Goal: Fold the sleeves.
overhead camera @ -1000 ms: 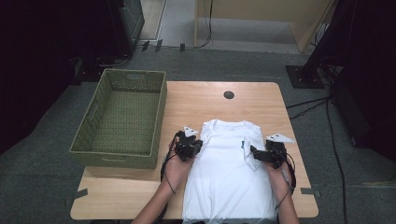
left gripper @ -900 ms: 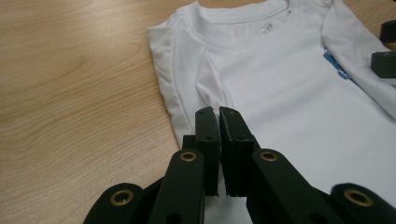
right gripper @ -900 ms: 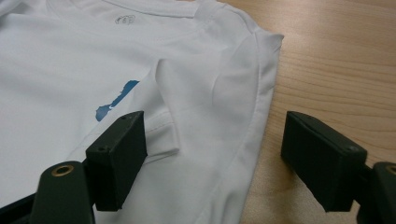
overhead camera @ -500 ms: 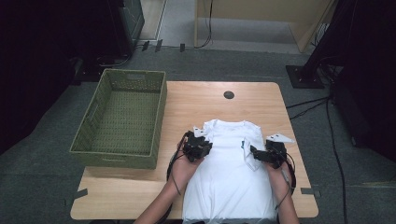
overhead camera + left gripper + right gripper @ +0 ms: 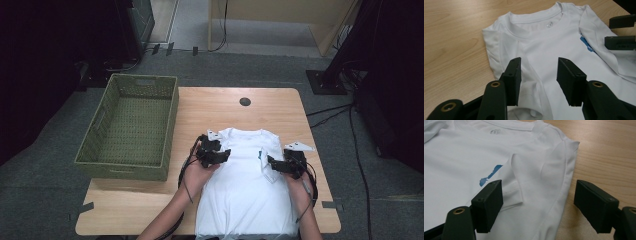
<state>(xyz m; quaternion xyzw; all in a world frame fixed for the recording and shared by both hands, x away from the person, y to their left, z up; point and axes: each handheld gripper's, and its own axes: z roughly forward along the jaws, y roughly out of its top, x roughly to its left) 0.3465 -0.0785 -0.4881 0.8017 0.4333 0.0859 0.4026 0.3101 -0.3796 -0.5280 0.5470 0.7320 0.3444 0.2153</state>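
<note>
1. The white cotton T-shirt (image 5: 247, 190) lies flat, front up, at the lower centre of the high view, collar toward the far edge and hem at the near edge of the light wooden worktop (image 5: 210, 107). Both sleeves are folded inward over the chest.
2. Left gripper (image 5: 221, 155): its jaws have just been opening. They now stand apart over the folded left sleeve with no cloth pinched between them; the sleeve is released. A second ago this gripper sat at the shirt's outer edge; it now sits over the body.
3. Right gripper (image 5: 272, 163): unchanged in place, jaws spread wide over the folded right sleeve, grasping nothing.
4. Judgement: the sleeve folds look complete; a lengthwise fold likely follows.
5. The green woven basket (image 5: 132, 127), left of the shirt, holds nothing.
</note>
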